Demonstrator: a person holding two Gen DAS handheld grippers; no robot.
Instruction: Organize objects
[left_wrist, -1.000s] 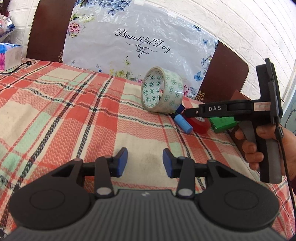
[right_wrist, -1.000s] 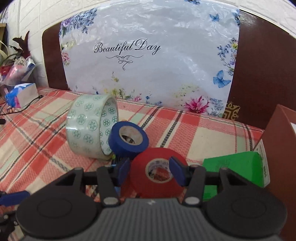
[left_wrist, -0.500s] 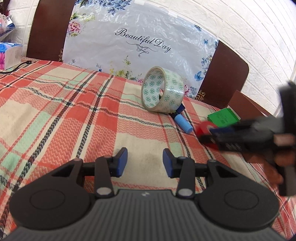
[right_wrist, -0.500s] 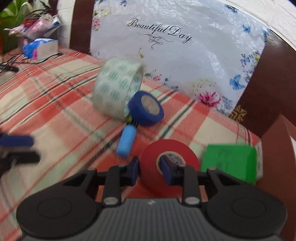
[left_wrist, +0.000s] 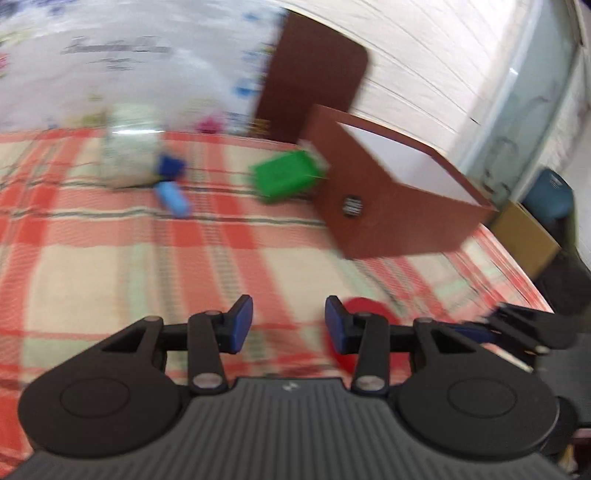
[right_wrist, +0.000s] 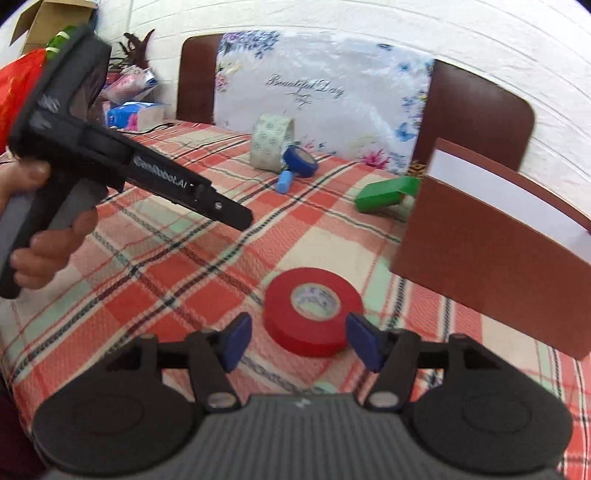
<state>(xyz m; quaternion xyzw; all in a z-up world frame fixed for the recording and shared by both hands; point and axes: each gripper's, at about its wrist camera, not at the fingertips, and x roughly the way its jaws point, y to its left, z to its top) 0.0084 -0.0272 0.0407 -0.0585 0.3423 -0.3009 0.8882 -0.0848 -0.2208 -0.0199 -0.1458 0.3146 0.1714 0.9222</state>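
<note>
While the red tape roll (right_wrist: 313, 311) lies flat on the plaid-covered desk (right_wrist: 177, 280), just ahead of your right hand-held gripper (right_wrist: 301, 341) and between the lines of its two blue pads, those jaws have just been opening and no pad touches the roll. You have let it go; it sits free. Just to the right of that hand-held gripper stands the brown box (right_wrist: 491, 251), open at the top, with the roll near its front wall but outside it. Farther ahead lie the green block (right_wrist: 386, 194), the small blue tape roll (right_wrist: 301, 162), the light blue cylinder (right_wrist: 285, 181) and the patterned wide tape roll (right_wrist: 271, 142), grouped well apart from the red one. Your left hand-held gripper (left_wrist: 289, 325) hangs over the desk with its jaws parted and nothing between them; its view is blurred, and the red roll shows just behind its right pad. The likely trouble, if the box is the goal: your two hand-held grippers are close, so a sweep by either could knock the loose roll away or clip the box wall and shove it.
</note>
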